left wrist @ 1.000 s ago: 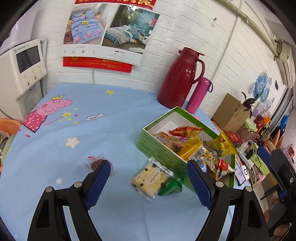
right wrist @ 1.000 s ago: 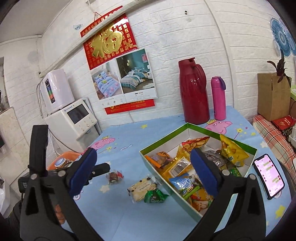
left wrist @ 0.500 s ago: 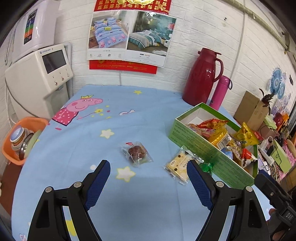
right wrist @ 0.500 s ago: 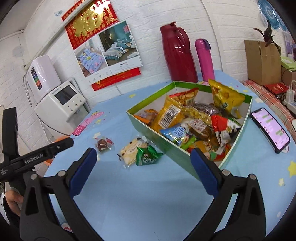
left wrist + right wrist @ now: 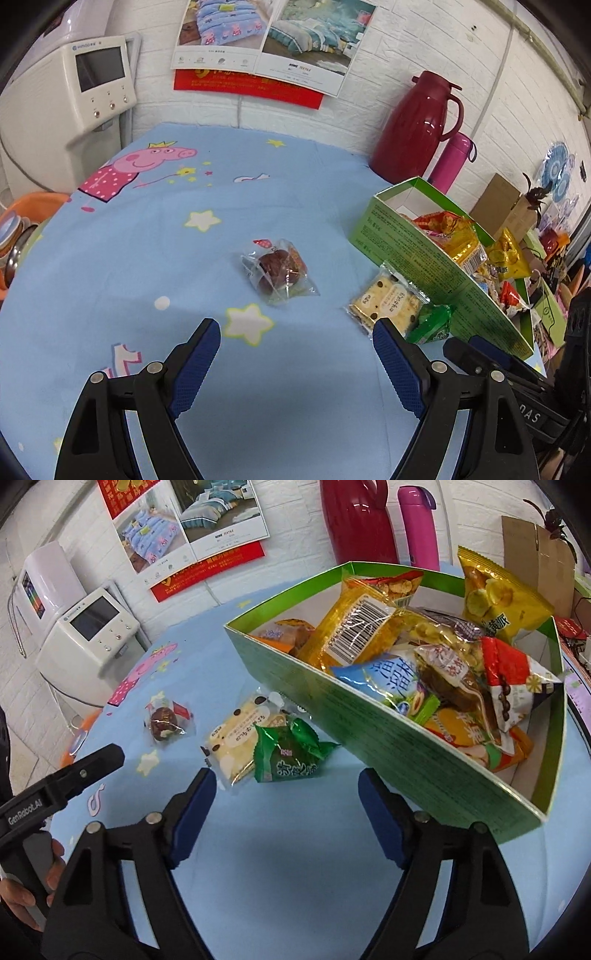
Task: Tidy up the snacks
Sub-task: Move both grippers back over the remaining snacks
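Table (image 5: 110, 266) with blue cartoon cloth carries three loose snacks and a green box. Far left off the table edge: orange basin (image 5: 33, 206), white appliance (image 5: 62, 99) against the brick wall. Left gripper (image 5: 295, 347) released, jaws wide apart, empty, hovering low over the cloth. Just ahead of it, roughly centred between the jaws, lies a clear-wrapped brown cake (image 5: 277, 271), flat on the table, nothing touching it. Further right, a pale cookie bar pack (image 5: 386, 304) with dark dots, and a green candy wrapper (image 5: 430, 325) overlapping its right end; both sit just beside the near wall of the green box (image 5: 417, 258). Box is packed with snack bags, piled above the rim. Red thermos jug (image 5: 413, 125) and pink bottle (image 5: 452, 162) stand behind the box by the wall. Right gripper (image 5: 286, 794) also released and empty, jaws wide, aimed at the green candy wrapper and cookie bar pack, right jaw close to the box wall.
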{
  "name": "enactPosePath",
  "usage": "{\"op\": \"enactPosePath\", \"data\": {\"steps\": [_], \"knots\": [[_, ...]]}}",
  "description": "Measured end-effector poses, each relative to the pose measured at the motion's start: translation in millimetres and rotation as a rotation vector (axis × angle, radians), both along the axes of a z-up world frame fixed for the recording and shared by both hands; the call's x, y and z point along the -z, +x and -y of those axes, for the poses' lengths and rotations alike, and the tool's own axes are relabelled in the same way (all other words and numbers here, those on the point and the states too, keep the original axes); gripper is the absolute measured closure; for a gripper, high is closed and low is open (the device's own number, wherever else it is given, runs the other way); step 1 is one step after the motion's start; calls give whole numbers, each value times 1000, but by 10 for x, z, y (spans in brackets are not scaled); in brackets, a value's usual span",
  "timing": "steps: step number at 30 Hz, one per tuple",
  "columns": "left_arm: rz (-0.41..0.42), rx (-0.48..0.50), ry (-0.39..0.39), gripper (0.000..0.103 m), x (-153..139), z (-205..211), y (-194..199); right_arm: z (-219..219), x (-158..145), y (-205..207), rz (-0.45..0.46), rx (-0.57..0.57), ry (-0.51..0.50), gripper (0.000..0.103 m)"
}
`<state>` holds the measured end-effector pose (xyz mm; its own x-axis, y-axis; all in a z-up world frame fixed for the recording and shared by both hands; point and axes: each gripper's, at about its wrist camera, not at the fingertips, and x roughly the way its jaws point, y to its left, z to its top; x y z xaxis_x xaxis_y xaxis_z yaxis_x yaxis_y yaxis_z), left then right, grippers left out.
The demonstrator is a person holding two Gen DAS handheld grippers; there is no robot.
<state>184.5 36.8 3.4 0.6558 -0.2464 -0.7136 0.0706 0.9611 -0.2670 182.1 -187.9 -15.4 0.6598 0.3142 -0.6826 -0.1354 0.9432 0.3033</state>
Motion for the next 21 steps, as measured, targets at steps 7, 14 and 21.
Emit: {"op": "enactPosePath", "data": {"steps": [7,14,21], "knots": [[7,5,-34,17,22,-88,-27,-89,94,219,-12,43,-31,61],[-8,109,-58,17,96,110,-57,21,101,-116,-4,-65,-12,64],[-44,319,-87,17,185,595,-187,223,147,-582,28,-138,-7,31]]}}
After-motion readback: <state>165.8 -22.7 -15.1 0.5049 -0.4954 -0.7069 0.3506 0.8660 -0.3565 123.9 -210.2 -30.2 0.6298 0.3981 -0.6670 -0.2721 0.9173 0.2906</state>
